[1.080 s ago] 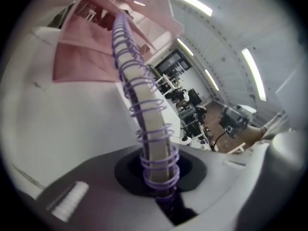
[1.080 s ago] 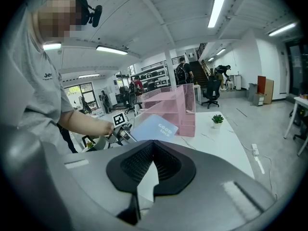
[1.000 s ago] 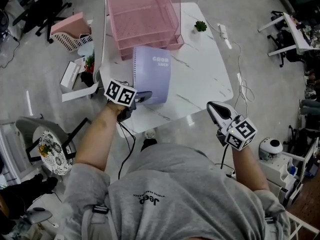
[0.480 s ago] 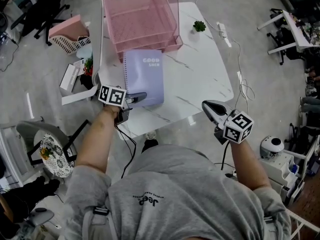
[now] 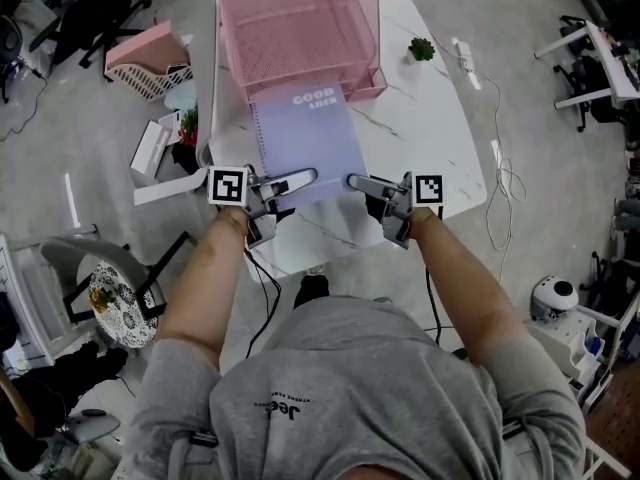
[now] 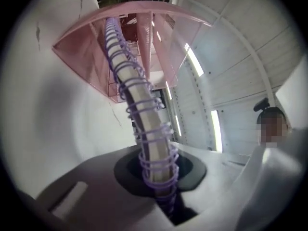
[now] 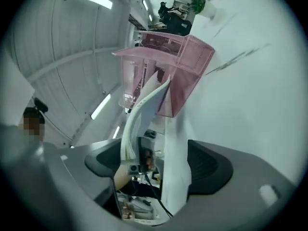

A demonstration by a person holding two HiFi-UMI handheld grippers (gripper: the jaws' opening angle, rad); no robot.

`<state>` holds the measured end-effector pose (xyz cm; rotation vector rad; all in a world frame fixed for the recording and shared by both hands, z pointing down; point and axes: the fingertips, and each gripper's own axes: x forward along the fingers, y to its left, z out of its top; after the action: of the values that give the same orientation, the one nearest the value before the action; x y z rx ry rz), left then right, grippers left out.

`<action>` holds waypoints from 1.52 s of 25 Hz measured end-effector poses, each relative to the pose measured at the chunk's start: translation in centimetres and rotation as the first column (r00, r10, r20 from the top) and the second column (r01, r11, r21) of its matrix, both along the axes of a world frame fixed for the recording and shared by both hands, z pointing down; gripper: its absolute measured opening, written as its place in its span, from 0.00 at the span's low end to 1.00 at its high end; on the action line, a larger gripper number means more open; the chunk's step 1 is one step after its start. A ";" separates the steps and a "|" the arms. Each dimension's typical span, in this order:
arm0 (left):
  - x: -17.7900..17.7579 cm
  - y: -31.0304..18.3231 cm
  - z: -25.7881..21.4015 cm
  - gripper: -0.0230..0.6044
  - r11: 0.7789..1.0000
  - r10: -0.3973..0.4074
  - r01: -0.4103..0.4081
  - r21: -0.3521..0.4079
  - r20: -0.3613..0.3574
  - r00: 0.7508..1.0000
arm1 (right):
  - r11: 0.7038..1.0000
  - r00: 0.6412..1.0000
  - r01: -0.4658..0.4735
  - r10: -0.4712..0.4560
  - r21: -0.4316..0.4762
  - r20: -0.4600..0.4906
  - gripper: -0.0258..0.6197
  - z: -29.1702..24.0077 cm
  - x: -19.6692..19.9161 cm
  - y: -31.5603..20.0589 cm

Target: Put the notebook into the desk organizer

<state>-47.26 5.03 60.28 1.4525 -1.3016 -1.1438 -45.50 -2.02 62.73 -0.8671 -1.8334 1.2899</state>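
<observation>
White tabletop: left gripper pinches our lilac spiral notebook to steer it into the pink mesh organizer, 12 o'clock; right gripper opening around it.

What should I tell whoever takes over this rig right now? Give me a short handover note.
Left gripper: shut on the spiral-bound edge of the purple notebook, at its near end.
Right gripper: jaws opening, with the notebook's opposite edge between them but not clamped.
Things: the notebook points at the pink mesh desk organizer at the far end of the white table. Its far edge reaches the organizer's front.
Done: notebook picked up and lined up with the organizer.
Left: close the right gripper on it if needed, slide the notebook fully into a tier, then release both.
</observation>
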 end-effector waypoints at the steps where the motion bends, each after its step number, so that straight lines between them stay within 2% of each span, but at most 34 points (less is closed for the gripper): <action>1: -0.3 -0.1 0.3 0.18 1.000 0.001 -0.001 -0.006 0.000 1.000 | 0.998 1.000 -0.012 0.012 -0.054 0.005 0.64 -0.4 -0.7 0.5; 3: -1.0 -0.1 1.3 0.18 0.999 0.006 -0.006 -0.052 -0.002 1.000 | 0.993 0.999 -0.042 0.045 -0.109 0.024 0.64 -0.9 -2.3 0.9; 4: -1.4 -0.1 1.8 0.18 0.997 0.007 -0.008 -0.079 -0.014 1.000 | 0.992 0.997 -0.065 0.068 -0.106 0.025 0.63 -0.9 -3.1 0.7; 5: -1.8 -0.1 2.3 0.18 0.995 0.005 -0.009 -0.101 -0.035 0.999 | 0.992 0.995 -0.093 0.095 -0.085 0.019 0.55 -0.5 -3.9 0.4; 6: -2.3 -0.2 2.7 0.18 0.993 0.002 -0.009 -0.116 -0.064 0.998 | 0.992 0.993 -0.120 0.121 -0.048 0.009 0.33 0.0 -4.7 -0.1; 7: -2.7 -0.3 3.1 0.18 0.992 -0.001 -0.011 -0.127 -0.091 0.996 | 0.990 0.990 -0.143 0.143 -0.011 -0.004 0.15 0.5 -5.3 -0.5; 8: -3.2 -0.4 3.5 0.18 0.991 -0.003 -0.013 -0.136 -0.111 0.994 | 0.987 0.987 -0.159 0.159 0.013 -0.019 0.14 0.9 -5.8 -0.7; 11: -5.1 -0.4 4.5 0.19 0.988 -0.033 0.013 -0.153 -0.127 0.991 | 0.979 0.978 -0.204 0.205 0.020 -0.042 0.11 1.0 -7.4 -1.1; 13: -6.6 -0.2 4.6 0.20 0.984 -0.109 0.085 -0.155 -0.154 0.982 | 0.966 0.965 -0.260 0.260 0.007 -0.042 0.10 0.7 -8.7 -1.5; 15: -7.7 -0.1 4.5 0.26 0.978 -0.166 0.142 -0.153 -0.163 0.973 | 0.950 0.949 -0.312 0.312 0.002 -0.041 0.09 0.6 -10.1 -1.9; 16: -7.8 0.0 4.4 0.33 0.978 -0.173 0.149 -0.148 -0.160 0.972 | 0.943 0.942 -0.332 0.331 -0.002 -0.045 0.09 0.7 -10.7 -2.0; 17: -7.7 0.1 4.3 0.36 0.978 -0.172 0.149 -0.143 -0.157 0.973 | 0.938 0.937 -0.346 0.346 -0.007 -0.052 0.09 0.7 -11.3 -2.0; 19: -7.3 0.5 4.5 0.36 0.974 -0.182 0.158 -0.162 -0.150 0.972 | 0.932 0.930 -0.363 0.362 -0.013 -0.066 0.09 1.0 -12.4 -1.9; 22: -8.0 1.1 5.0 0.20 0.957 -0.256 0.226 -0.184 -0.165 0.952 | 0.931 0.928 -0.366 0.364 -0.004 -0.081 0.09 1.4 -14.0 -1.5; 23: -8.3 1.1 5.1 0.19 0.953 -0.275 0.244 -0.181 -0.169 0.946 | 0.930 0.927 -0.367 0.365 -0.002 -0.084 0.10 1.5 -14.5 -1.4; 27: -9.2 0.6 5.4 0.18 0.946 -0.307 0.281 -0.161 -0.166 0.937 | 0.932 0.931 -0.362 0.363 0.031 -0.041 0.11 1.6 -16.2 -1.3; 30: -10.4 0.4 5.4 0.18 0.931 -0.358 0.333 -0.150 -0.196 0.913 | 0.934 0.936 -0.351 0.352 0.069 0.007 0.25 1.1 -16.6 -0.9; 33: -12.0 0.5 5.5 0.18 0.919 -0.388 0.359 -0.162 -0.214 0.897 | 0.943 0.946 -0.324 0.324 0.076 0.015 0.26 1.0 -16.4 -0.4; 36: -13.6 0.3 5.4 0.18 0.908 -0.410 0.383 -0.167 -0.182 0.894 | 0.944 0.949 -0.314 0.316 0.106 -0.002 0.26 1.7 -16.1 -0.1; 38: -14.5 0.3 5.6 0.18 0.894 -0.440 0.410 -0.182 -0.168 0.882 | 0.940 0.947 -0.317 0.320 0.127 -0.006 0.25 2.2 -16.2 0.0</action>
<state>-61.72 5.36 65.89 0.9351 -1.5636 -1.4109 -61.75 -1.98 64.88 -0.4954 -2.0690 1.3540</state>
